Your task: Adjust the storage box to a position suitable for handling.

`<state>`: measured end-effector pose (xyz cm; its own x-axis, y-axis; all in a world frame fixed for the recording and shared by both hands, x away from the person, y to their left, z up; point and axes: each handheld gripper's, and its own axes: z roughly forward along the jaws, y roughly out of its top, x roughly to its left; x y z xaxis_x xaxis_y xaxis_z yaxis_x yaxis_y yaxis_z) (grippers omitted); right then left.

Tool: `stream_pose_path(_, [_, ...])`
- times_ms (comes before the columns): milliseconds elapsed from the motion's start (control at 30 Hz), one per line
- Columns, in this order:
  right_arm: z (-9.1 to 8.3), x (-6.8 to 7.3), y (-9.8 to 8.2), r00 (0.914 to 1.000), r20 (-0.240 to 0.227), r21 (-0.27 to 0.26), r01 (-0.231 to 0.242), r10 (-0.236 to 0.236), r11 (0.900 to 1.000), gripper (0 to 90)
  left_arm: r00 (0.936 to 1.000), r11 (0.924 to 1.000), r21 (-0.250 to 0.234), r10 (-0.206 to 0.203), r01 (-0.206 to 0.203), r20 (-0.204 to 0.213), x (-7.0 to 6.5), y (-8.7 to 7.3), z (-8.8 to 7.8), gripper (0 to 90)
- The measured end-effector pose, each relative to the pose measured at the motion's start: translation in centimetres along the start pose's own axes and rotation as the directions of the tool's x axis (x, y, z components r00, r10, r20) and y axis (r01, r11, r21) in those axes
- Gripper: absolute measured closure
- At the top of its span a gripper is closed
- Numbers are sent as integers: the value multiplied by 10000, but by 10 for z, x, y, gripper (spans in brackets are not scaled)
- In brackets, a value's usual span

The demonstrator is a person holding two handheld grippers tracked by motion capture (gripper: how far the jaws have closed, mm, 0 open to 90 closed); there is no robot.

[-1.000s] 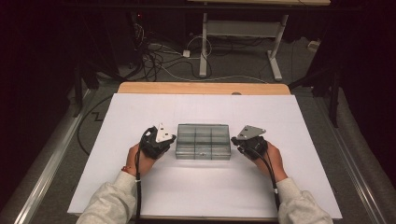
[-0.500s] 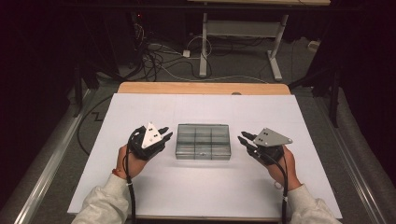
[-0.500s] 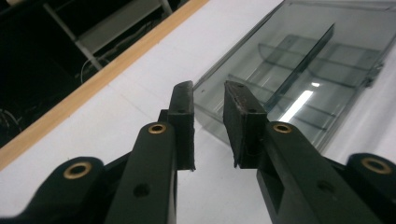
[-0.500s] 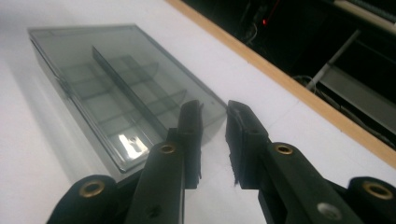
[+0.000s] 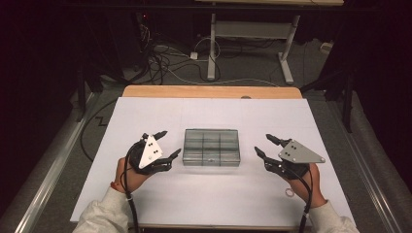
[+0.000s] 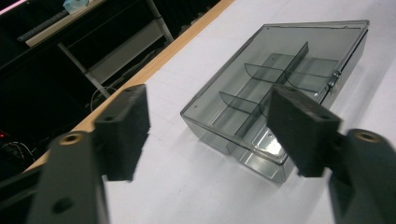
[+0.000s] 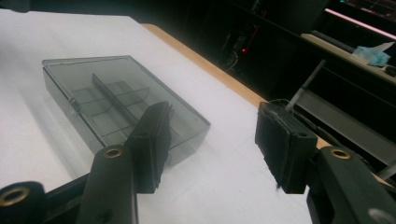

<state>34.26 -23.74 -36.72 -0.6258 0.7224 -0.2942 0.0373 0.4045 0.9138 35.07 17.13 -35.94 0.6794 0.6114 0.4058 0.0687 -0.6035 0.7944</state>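
While the clear plastic box lies closed and flat near the middle of the white table sheet, a gripper is held on either side of it, each a little apart from its short end. At the left, the left gripper is carried in the person's left hand; its jaws are spread, have just been opening, and nothing is seen between them. In the left gripper view the box is seen beyond the two black pads, off toward the right one, with bare sheet under the gap — no contact is shown. Through the smoky lid, thin dividers can be made out, by which the inside is split into small compartments, and a small clasp is seen on one long side.

At the right, the right gripper is held in the right hand, its jaws likewise parted and just opened, with nothing gripped. In the right gripper view the box is placed behind the left pad, clear of it. Near that hand a small ring lies on the sheet. Beyond the sheet the wooden table edge is visible.
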Motion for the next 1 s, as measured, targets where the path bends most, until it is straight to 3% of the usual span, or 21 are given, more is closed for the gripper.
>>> stream_pose_path(233, [-16, -4, -10, 9987, 435, -3, -247, 247, 9997, 387, 9992, 9999, 120, -75, 80, -395, 0, -18, -5, 209])
stream_pose_path(500, [-30, -8, -32, 9956, 789, 103, -514, 504, 9986, 331, 9985, 9990, 439, -93, 116, -532, -3, -35, -13, 208])
stream_pose_path(733, [-40, -7, -45, 9943, 1016, 249, -347, 320, 9991, 331, 9991, 9959, 897, -37, 76, -431, -8, -53, -21, 208])
stream_pose_path(900, [-47, -3, -55, 9951, 934, 382, -370, 333, 9986, 329, 9990, 9938, 1072, -263, 302, -373, -10, -66, -25, 208])
stream_pose_path(1000, [-49, -1, -63, 9941, 922, 468, -612, 566, 9970, 329, 9985, 9896, 1336, -512, 536, -210, -15, -75, -25, 208])
